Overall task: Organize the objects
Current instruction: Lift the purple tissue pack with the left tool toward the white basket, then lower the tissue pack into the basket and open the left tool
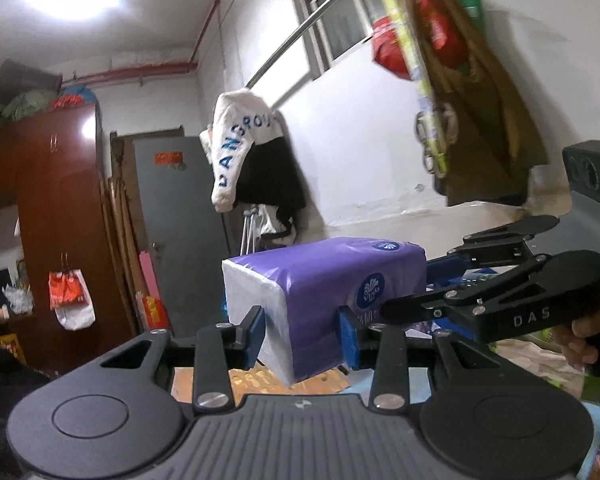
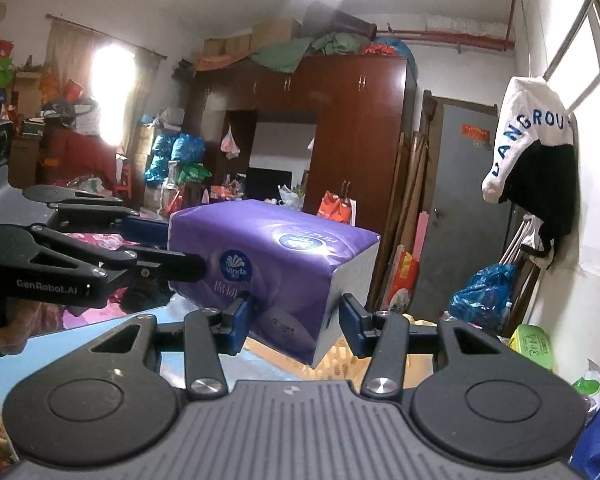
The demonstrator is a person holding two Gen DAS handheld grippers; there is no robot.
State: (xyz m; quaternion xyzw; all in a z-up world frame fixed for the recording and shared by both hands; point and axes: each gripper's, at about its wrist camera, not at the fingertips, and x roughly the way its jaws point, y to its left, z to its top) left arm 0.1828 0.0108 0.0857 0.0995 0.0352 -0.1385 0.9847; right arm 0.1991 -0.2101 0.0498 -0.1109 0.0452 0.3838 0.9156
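Note:
A purple and white Vinda tissue pack [image 1: 324, 280] is held up in the air, clear of any surface. My left gripper [image 1: 303, 334] is shut on its near end, blue pads pressed on both sides. My right gripper [image 2: 296, 322] is shut on the pack [image 2: 272, 252] from the other end. In the left wrist view the right gripper [image 1: 420, 284] comes in from the right and its fingers clasp the pack's far end. In the right wrist view the left gripper [image 2: 180, 246] comes in from the left and clasps the pack's left end.
A dark red wardrobe [image 2: 356, 132] with bundles on top stands at the back beside a grey door [image 1: 180, 232]. Clothes hang on the white wall [image 1: 252, 148], and bags hang from a rail [image 1: 432, 32]. Bags and clutter cover the floor [image 2: 484, 292]. An orange patterned surface [image 1: 260, 384] lies below the pack.

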